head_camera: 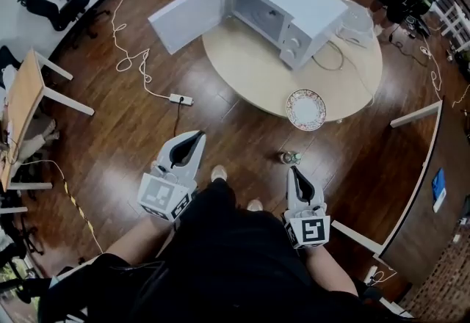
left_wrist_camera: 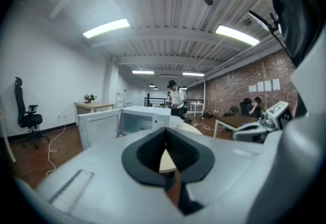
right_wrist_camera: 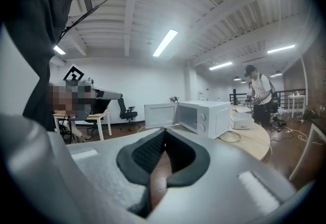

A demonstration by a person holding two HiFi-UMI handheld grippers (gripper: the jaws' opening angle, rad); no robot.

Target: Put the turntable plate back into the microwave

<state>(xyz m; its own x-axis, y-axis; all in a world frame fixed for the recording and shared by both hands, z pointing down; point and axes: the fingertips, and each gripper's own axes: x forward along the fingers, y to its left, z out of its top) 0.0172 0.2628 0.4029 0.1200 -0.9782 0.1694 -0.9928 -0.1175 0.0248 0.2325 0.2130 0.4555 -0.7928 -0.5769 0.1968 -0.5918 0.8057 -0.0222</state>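
The white microwave (head_camera: 290, 13) stands on the round wooden table (head_camera: 250, 75) with its door (head_camera: 187, 17) swung wide open to the left. A round plate (head_camera: 305, 109) with a patterned rim lies on the table's near edge, right of the microwave. Both grippers hang over the floor, short of the table and apart from the plate. My left gripper (head_camera: 200, 134) is shut and empty. My right gripper (head_camera: 293, 168) is shut and empty too. The microwave (left_wrist_camera: 145, 118) shows ahead beyond the shut tips of the left gripper (left_wrist_camera: 165, 130), and the microwave (right_wrist_camera: 204, 116) again beyond the right gripper (right_wrist_camera: 164, 130).
A small can or bottle (head_camera: 289, 158) stands on the floor just ahead of my right gripper. A power strip (head_camera: 181, 99) with a white cable lies left of the table. A white appliance (head_camera: 358, 24) sits behind the microwave. A standing person (right_wrist_camera: 258, 93) is beyond the table.
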